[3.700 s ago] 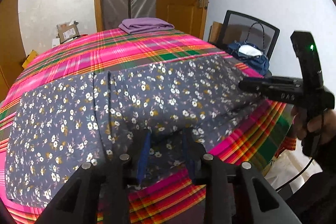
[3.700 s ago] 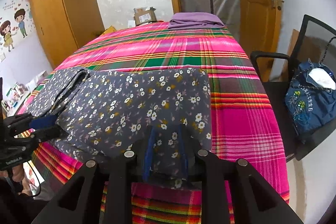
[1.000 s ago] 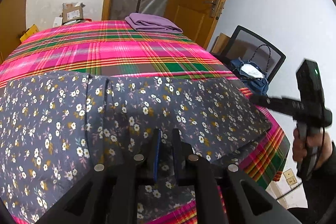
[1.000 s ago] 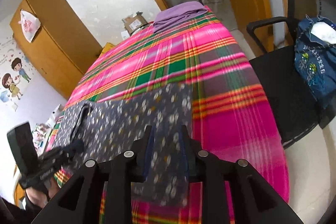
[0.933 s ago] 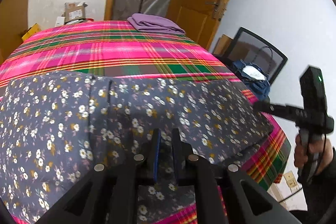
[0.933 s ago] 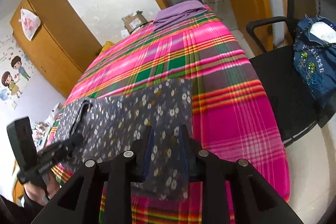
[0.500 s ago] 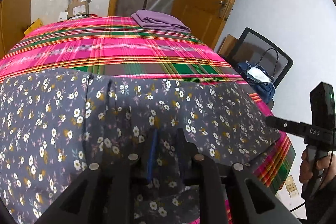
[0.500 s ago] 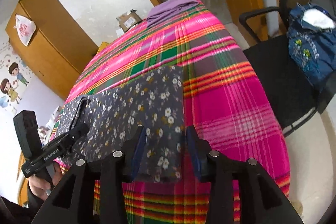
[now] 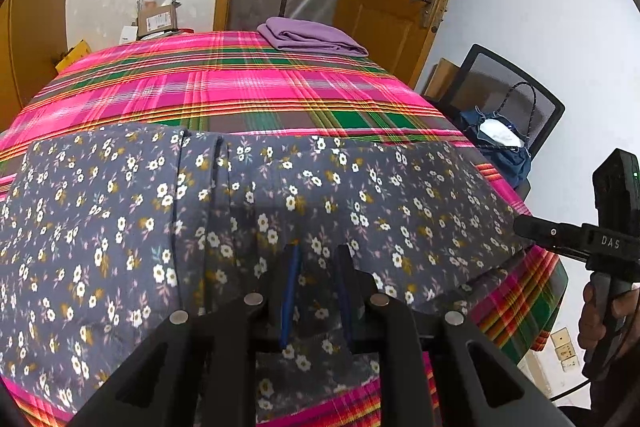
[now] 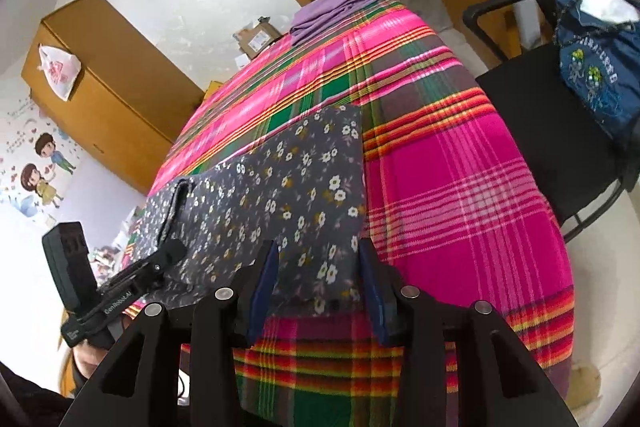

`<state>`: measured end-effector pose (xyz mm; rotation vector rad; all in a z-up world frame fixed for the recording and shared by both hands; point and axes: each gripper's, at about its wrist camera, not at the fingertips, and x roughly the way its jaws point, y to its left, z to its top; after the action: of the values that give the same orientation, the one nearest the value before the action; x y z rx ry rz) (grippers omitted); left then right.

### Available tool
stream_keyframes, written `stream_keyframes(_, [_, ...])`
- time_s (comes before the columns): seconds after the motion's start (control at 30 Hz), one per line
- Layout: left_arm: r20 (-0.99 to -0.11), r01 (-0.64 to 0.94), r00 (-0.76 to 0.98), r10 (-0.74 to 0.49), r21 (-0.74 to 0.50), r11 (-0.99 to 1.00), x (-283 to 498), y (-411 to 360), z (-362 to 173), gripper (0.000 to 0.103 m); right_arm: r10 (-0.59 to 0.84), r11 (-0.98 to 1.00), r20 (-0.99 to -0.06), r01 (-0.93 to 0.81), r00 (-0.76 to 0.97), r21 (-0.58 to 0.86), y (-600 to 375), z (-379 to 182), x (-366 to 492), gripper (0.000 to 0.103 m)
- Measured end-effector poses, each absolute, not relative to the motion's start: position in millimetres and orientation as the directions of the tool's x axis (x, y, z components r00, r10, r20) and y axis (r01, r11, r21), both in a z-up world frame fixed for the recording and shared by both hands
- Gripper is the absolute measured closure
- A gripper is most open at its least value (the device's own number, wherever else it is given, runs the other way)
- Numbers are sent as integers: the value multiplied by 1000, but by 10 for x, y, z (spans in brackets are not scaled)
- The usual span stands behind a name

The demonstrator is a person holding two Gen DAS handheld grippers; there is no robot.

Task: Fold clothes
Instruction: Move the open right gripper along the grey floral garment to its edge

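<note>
Floral garment (image 9: 280,211): folded, flat on plaid bedspread (image 9: 248,87), near edge. Left gripper (image 9: 316,291): jaws just opened, apart over cloth, not pressing. Right gripper (image 10: 318,279): jaws just opened wide, straddling garment's corner. Purple folded cloth (image 9: 308,35): far end. Chair (image 10: 560,115) with 1 denim bag (image 10: 600,59): beside bed.

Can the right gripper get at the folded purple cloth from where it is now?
Probably not without moving. The right gripper hangs open over the floral garment at the near edge of the bed; the purple cloth lies at the far end. Nothing blocks the way.
</note>
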<state>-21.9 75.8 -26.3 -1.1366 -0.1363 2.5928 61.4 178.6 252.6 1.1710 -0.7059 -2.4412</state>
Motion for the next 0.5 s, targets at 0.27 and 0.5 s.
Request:
stream_keyframes(0.27, [-699,-254,-643,314,-192,-948,-114,725,-275,83,-509,-822,-643,99,-572,561,1763,2534,654,61])
stream_keyframes(0.5, [-702,-259,-634,326,-205,-944,-102,690,-263,83,-525,-793,-623,66,-580,606,1816,2505,621,61])
